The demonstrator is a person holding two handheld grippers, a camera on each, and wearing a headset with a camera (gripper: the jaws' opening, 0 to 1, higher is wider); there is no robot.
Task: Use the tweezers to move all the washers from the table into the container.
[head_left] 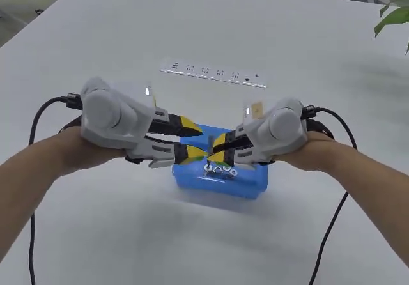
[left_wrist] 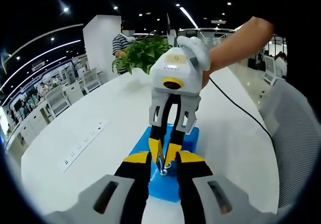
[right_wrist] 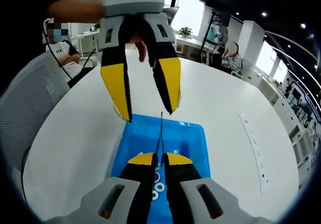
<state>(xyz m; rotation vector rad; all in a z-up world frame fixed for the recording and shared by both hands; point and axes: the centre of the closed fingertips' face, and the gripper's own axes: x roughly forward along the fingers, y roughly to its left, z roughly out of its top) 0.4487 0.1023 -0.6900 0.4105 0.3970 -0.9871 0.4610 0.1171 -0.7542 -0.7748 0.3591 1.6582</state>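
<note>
At the middle of the white table (head_left: 115,234) sits the blue container (head_left: 246,184), with bare tabletop on every side of it and a white power strip (head_left: 214,73) lying well beyond its far edge. The two grippers meet nose to nose just above the container. The left gripper (head_left: 193,139) has its yellow-tipped jaws spread apart and holds nothing. The right gripper (head_left: 217,149) has its jaws pinched together on the thin metal tweezers (right_wrist: 161,133), whose prongs reach forward into the gap between the left jaws without touching either one. A cluster of small silver washers (head_left: 220,169) lies on the container's blue surface near its front edge, directly under the right gripper's tips; whether a raised rim surrounds them cannot be told. Black cables (head_left: 332,227) trail from both grippers back across the table past the person's forearms. In the right gripper view the table's rounded edge curves past a grey mesh chair (right_wrist: 25,123), well apart from the container. The tabletop is smooth and matte. Around it is an open-plan office with ceiling strip lights, a leafy green plant (left_wrist: 143,53) at the table's far side, and people at desks in the background.
</note>
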